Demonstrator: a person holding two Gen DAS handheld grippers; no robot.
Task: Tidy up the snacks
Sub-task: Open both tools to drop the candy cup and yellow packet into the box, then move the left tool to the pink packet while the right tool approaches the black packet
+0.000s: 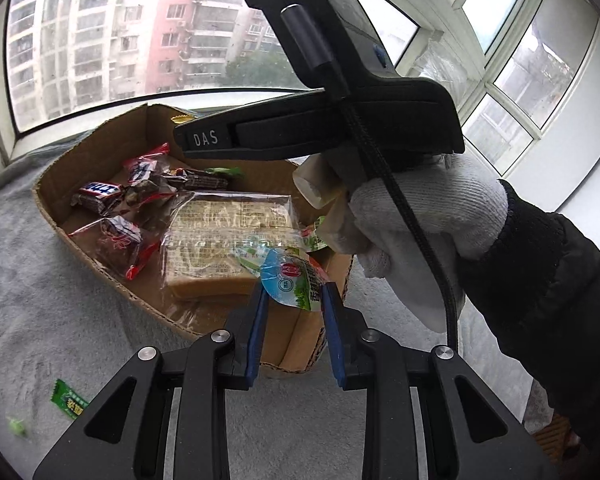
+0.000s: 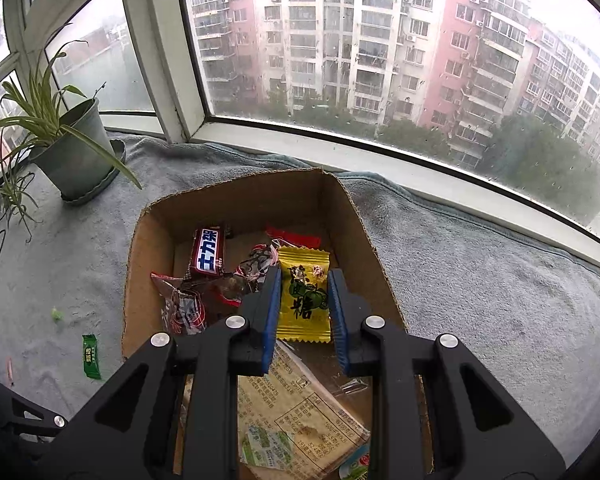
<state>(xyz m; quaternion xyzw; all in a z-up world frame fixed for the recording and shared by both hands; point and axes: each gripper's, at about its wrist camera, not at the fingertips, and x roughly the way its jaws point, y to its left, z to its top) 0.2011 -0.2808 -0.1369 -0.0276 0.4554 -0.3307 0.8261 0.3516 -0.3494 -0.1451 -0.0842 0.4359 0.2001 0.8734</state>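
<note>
Left wrist view shows the left gripper (image 1: 294,294) clamped on a blue-and-green snack packet (image 1: 294,282) over the near edge of the cardboard box (image 1: 60,184), which sits on a grey blanket (image 1: 40,300). Right wrist view has the right gripper (image 2: 304,304) pinching a yellow candy packet (image 2: 303,294) above the box's inside, over wrapped chocolate bars (image 2: 210,254) and a flat biscuit pack (image 2: 300,412). A green sweet (image 2: 91,356) lies on the blanket beside the box
</note>
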